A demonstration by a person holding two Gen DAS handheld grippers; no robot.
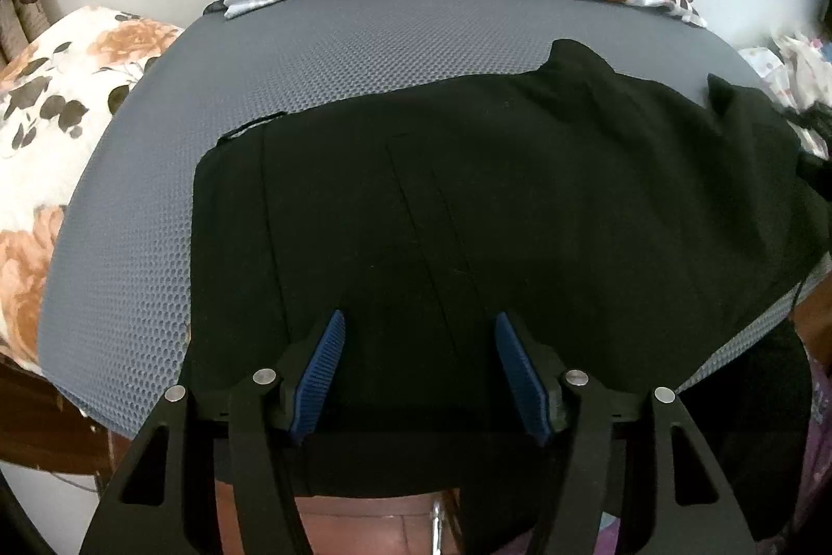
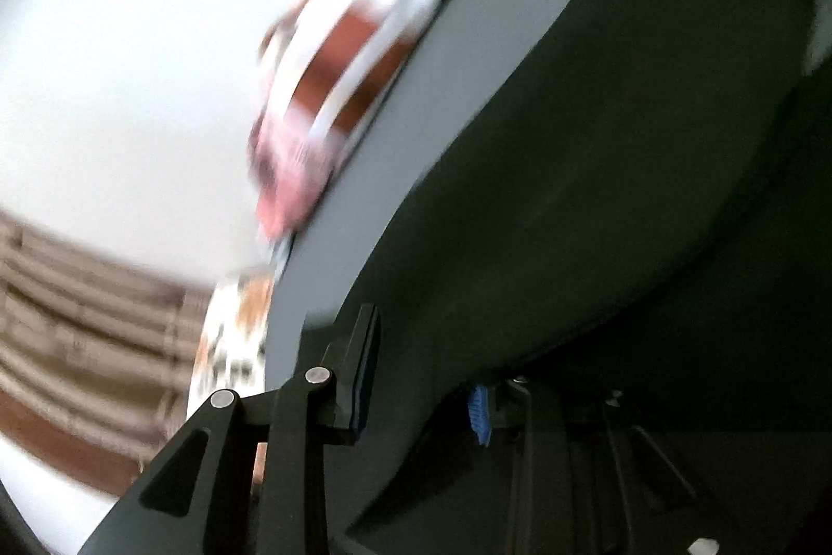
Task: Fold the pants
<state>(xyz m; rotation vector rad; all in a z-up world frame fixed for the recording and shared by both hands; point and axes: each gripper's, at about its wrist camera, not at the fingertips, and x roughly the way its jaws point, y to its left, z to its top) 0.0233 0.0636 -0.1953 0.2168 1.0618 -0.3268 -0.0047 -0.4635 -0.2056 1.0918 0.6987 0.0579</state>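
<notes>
We see the black cloth pants spread beneath our wide-open left gripper, and draped between the parted fingers of our right gripper.

Left view overlooks pants squarely; right view, tilted, skims them.

Blur, occlusion and cut-off edges

The right wrist view is motion-smeared; black pants drape over the right gripper, hiding one finger apart from a blue pad sliver. Whether the gripper clamps cloth cannot be told.
</notes>
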